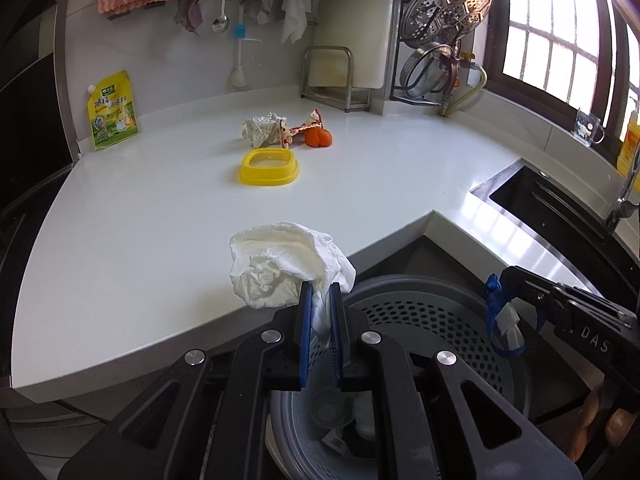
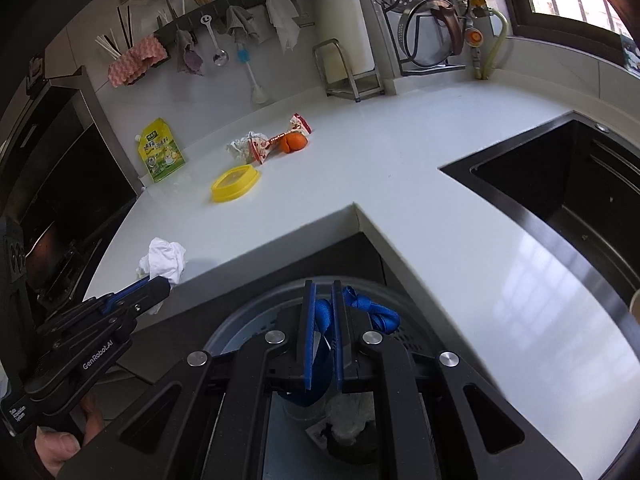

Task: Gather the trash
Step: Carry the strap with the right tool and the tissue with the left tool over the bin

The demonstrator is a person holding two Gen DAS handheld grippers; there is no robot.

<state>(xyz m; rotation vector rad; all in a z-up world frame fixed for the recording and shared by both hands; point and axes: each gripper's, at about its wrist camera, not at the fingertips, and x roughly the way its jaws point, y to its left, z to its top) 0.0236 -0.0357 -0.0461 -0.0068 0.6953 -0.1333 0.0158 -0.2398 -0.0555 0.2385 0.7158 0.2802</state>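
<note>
My left gripper (image 1: 321,294) is shut on a crumpled white paper towel (image 1: 280,264), held at the counter's front edge beside the grey perforated trash bin (image 1: 432,312). It also shows in the right wrist view (image 2: 164,260). My right gripper (image 2: 323,300) is shut on a blue ribbon-like scrap (image 2: 376,312) over the bin (image 2: 248,320); the scrap with a white tag shows in the left wrist view (image 1: 504,320). On the white counter (image 1: 160,220) lie a crumpled wrapper (image 1: 262,128), a red snack wrapper (image 1: 304,124), an orange peel (image 1: 319,137) and a yellow lid (image 1: 269,167).
A yellow-green refill pouch (image 1: 113,111) leans on the back wall. A black sink (image 2: 560,200) is set in the counter at right. A metal rack (image 1: 332,80) and a pot-lid stand (image 1: 436,40) are at the back. The bin holds some trash.
</note>
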